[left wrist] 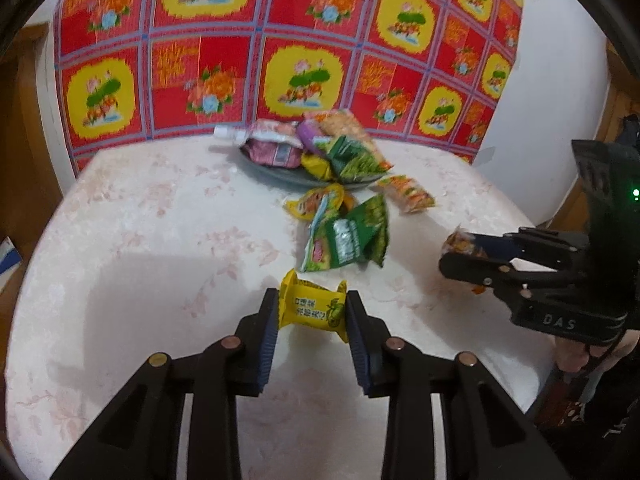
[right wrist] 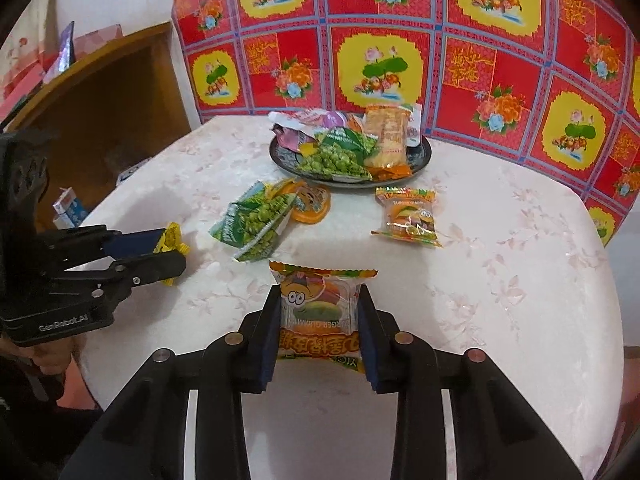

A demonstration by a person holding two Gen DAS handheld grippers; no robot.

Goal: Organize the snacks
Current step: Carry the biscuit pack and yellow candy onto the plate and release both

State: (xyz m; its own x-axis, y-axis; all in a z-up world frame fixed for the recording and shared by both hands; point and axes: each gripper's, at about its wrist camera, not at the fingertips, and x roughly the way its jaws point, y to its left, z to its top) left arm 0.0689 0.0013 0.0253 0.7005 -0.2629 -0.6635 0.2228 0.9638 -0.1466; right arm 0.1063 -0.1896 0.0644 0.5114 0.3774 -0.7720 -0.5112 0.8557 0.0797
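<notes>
Left claw [left wrist: 312,312] was clamped on a yellow candy packet [left wrist: 310,308] above the counter [left wrist: 160,240]. Right claw [right wrist: 318,312] gripped a gummy packet [right wrist: 320,308]. Other snacks filled the plate [right wrist: 420,156].

Both grippers are matte black plastic with angular linkage arms, round brass-coloured pivot pins and ribbed dark blue pads on the inner finger faces. At the right edge of the left wrist view, the right gripper [left wrist: 460,250] carries white "DAS" lettering and a small green light. At the left edge of the right wrist view, the left gripper [right wrist: 172,248] reads "GenRobot.AI" in white, with silver screws along its linkage.
</notes>
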